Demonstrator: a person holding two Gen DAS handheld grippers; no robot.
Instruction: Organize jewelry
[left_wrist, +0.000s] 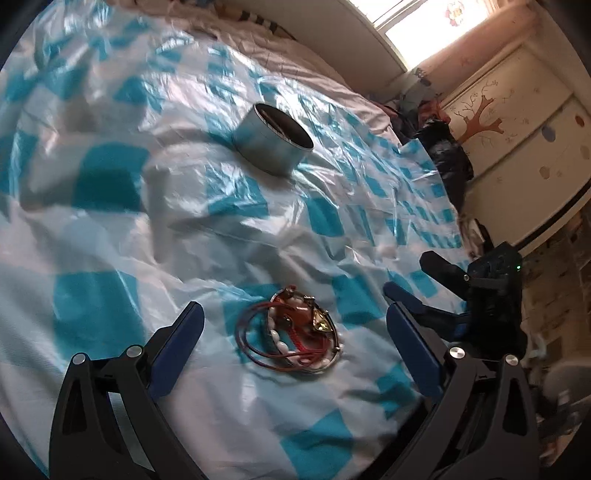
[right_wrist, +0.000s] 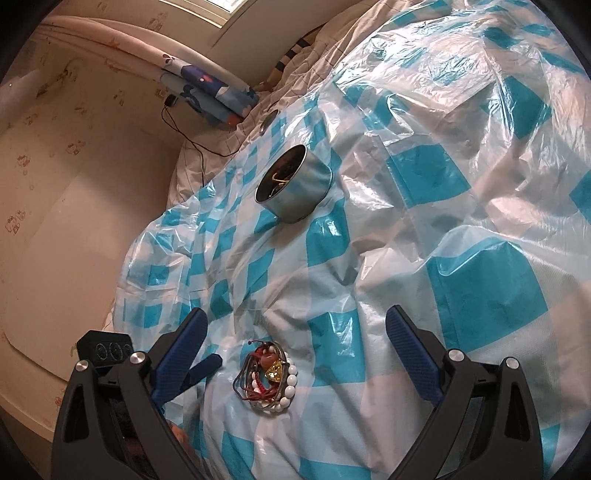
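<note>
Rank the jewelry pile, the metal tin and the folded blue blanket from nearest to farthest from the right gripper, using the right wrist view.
1. Jewelry pile: between the open fingers.
2. Metal tin: ahead, mid-sheet.
3. Folded blue blanket: far, upper left.

Left gripper (left_wrist: 295, 339): two black skeletal finger arms with triangular cut-outs, each carrying two silver round screw heads and a dark blue textured pad (left_wrist: 177, 347). Right gripper (right_wrist: 295, 350): identical build, with blue pads (right_wrist: 413, 358) showing a fine knurled pattern. Seen from the left wrist, the right unit's black housing carries a small green indicator light (left_wrist: 518, 267).
</note>
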